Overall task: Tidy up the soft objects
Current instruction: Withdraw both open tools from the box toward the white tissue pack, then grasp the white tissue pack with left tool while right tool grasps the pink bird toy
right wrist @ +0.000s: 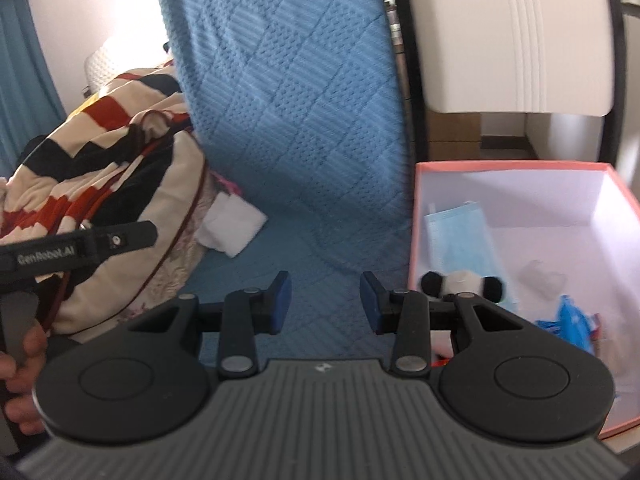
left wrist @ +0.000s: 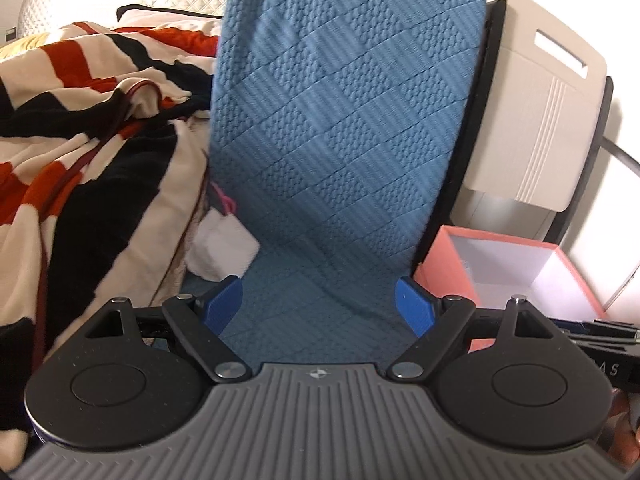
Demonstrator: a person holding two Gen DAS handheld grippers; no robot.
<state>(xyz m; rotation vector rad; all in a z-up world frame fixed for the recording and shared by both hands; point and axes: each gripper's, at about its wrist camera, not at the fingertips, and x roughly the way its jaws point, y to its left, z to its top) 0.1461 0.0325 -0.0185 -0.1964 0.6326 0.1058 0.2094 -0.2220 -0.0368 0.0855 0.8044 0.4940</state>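
Both grippers, left gripper (left wrist: 320,304) and right gripper (right wrist: 325,304), hover spread and empty over the blue mat (right wrist: 304,216); the panda plush (right wrist: 460,282) lies inside the pink box (right wrist: 512,166) at the mat's right edge.

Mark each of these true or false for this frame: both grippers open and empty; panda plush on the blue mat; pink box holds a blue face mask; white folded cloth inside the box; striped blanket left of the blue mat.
1. Both grippers are open and empty. True: the left gripper and the right gripper hold nothing.
2. The panda plush lies on the blue mat. False: it is inside the pink box.
3. The box holds a blue face mask. True.
4. The white folded cloth is in the box. False: it lies on the mat beside the striped blanket.
5. The blanket lies left of the mat. True.
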